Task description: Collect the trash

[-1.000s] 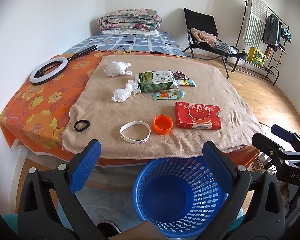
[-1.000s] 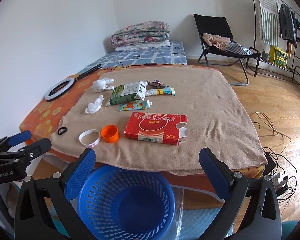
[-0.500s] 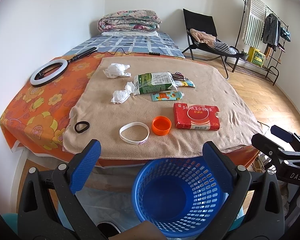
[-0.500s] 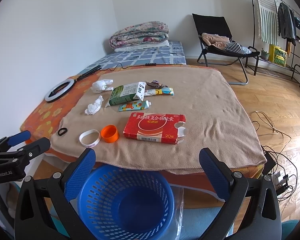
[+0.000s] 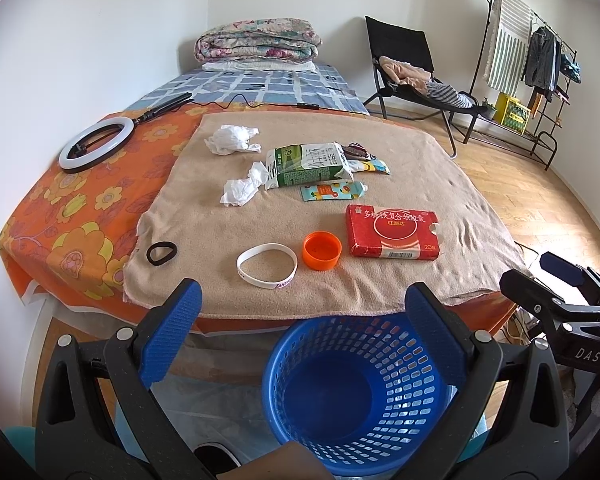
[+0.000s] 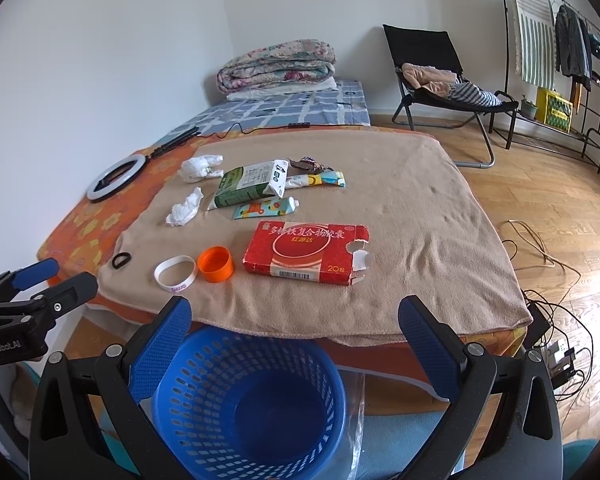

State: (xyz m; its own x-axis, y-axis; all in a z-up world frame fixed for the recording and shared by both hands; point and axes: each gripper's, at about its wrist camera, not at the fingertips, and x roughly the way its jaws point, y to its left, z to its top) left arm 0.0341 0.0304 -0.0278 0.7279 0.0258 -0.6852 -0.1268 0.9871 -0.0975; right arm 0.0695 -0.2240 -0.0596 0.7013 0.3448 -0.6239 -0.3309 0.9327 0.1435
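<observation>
Trash lies on a tan blanket (image 5: 420,184): a red box (image 5: 392,231) (image 6: 306,252), an orange cap (image 5: 321,249) (image 6: 216,264), a green carton (image 5: 310,165) (image 6: 248,184), a flat tube wrapper (image 5: 332,191), two crumpled tissues (image 5: 242,190) (image 5: 231,140) and small wrappers (image 5: 366,160). An empty blue basket (image 5: 356,392) (image 6: 248,400) stands on the floor below the blanket's near edge. My left gripper (image 5: 302,312) and right gripper (image 6: 294,326) are both open and empty, held above the basket, short of the blanket.
A white wristband (image 5: 267,265) and black hair tie (image 5: 162,252) lie near the front edge. A ring light (image 5: 96,147) rests on the orange sheet. A black chair (image 5: 412,72), clothes rack (image 5: 532,80) and floor cables (image 6: 540,256) are to the right.
Both views have shifted very slightly; the grippers stay open and nothing on the blanket has moved.
</observation>
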